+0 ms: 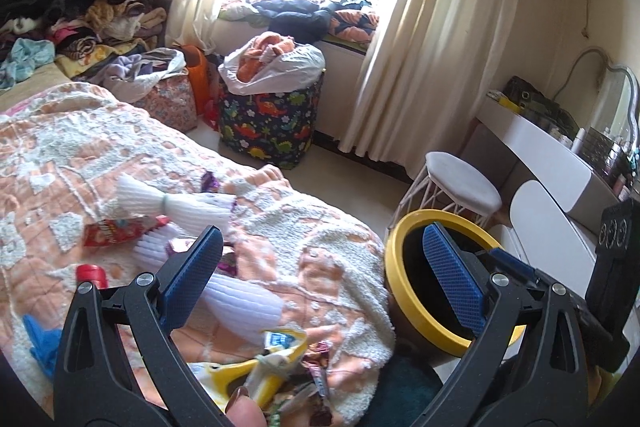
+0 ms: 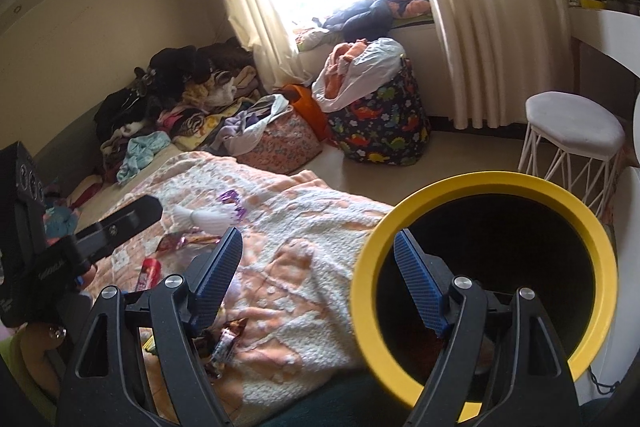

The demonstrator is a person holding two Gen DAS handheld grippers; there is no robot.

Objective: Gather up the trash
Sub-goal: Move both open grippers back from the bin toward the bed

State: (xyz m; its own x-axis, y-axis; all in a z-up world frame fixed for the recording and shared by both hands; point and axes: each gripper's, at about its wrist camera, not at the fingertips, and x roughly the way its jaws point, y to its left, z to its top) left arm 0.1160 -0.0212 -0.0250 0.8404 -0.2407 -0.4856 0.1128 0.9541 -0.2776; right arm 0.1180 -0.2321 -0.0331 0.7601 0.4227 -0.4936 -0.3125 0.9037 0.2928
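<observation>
Trash lies scattered on an orange-and-white bedspread [image 1: 80,155]: a red wrapper [image 1: 116,231], white foam net sleeves [image 1: 180,205], a purple wrapper [image 1: 210,183], a red-capped bottle [image 1: 93,274] and a yellow-and-white wrapper [image 1: 276,359]. My left gripper [image 1: 324,267] hovers open over this litter, nothing between its blue pads. A yellow-rimmed black bin [image 2: 480,187] stands by the bed's corner. My right gripper [image 2: 320,267] is open and empty, its right finger in front of the bin's mouth. A brown wrapper [image 2: 228,343] lies below its left finger. The left gripper [image 2: 120,223] shows at the left edge.
A white wire stool [image 2: 572,131] stands behind the bin, with a white vanity desk [image 1: 540,143] to its right. A dinosaur-print basket [image 2: 384,131] full of laundry, a floral bag [image 2: 280,143] and a pile of clothes [image 2: 180,95] sit near the curtained window.
</observation>
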